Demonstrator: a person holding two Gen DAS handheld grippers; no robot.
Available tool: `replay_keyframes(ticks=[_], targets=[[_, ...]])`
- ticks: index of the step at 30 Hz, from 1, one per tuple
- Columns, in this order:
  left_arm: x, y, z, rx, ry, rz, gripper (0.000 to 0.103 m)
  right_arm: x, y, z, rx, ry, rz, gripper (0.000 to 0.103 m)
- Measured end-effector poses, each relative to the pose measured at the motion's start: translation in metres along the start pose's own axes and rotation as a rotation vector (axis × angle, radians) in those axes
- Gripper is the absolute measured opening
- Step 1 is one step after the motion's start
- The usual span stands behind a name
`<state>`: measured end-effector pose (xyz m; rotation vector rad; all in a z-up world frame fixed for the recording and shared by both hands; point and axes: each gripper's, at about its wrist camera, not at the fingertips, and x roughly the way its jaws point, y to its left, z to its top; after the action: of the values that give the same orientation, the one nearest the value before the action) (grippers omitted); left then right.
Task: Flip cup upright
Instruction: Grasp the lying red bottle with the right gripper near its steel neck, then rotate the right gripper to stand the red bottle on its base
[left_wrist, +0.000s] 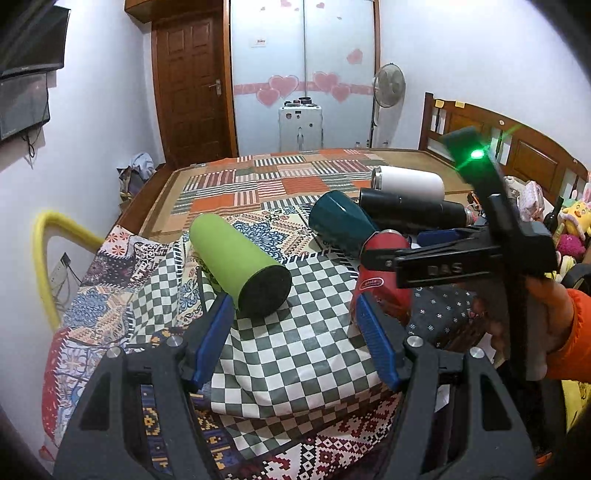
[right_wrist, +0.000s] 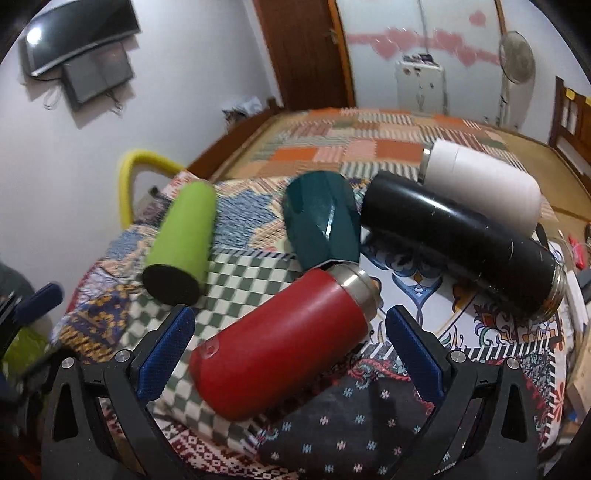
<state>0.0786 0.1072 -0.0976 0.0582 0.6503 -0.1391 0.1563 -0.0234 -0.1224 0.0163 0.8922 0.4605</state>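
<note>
Several cups lie on their sides on patterned cloths. A red cup with a steel neck lies between the open fingers of my right gripper; contact is not visible. It shows partly hidden in the left wrist view. A green cup lies with its black base toward my open, empty left gripper, just ahead of its left finger. A teal cup, a black cup and a white cup lie behind. The right gripper shows in the left wrist view.
The checkered cloth and other patterned cloths cover the near surface. A bed with patchwork cover lies behind, its headboard at right. A yellow chair frame stands at left. Toys sit at far right.
</note>
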Motion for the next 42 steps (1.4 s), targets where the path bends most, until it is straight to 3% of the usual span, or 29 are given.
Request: replay_keyframes(ticks=[5, 8, 15, 23, 26, 32, 37, 42], targets=[[0.004, 0.002, -0.004, -0.004, -0.007, -0.002, 0.068, 0.025, -0.007, 0.000, 0.060, 0.120, 0.002, 0.103], [0.006, 0.003, -0.006, -0.009, -0.005, -0.003, 0.068, 0.031, -0.009, 0.000, 0.089, 0.147, 0.018, 0.103], [0.015, 0.002, -0.009, -0.016, 0.009, 0.001, 0.068, 0.033, -0.012, 0.004, 0.046, 0.236, 0.072, 0.099], [0.017, -0.004, -0.007, -0.013, 0.009, 0.002, 0.068, 0.024, -0.009, -0.004, -0.105, 0.328, 0.067, 0.095], [0.019, -0.006, -0.006, -0.019, 0.015, -0.007, 0.068, 0.020, -0.012, -0.005, -0.162, 0.347, 0.061, 0.090], [0.022, -0.015, -0.005, -0.003, 0.012, -0.003, 0.068, 0.014, -0.027, -0.004, -0.222, 0.361, 0.066, 0.069], [0.026, -0.021, -0.002, 0.004, 0.022, -0.007, 0.068, 0.014, -0.031, -0.004, -0.192, 0.341, 0.061, 0.068], [0.026, -0.026, 0.000, 0.008, 0.019, -0.013, 0.068, 0.019, -0.031, -0.005, -0.158, 0.374, 0.073, 0.070]])
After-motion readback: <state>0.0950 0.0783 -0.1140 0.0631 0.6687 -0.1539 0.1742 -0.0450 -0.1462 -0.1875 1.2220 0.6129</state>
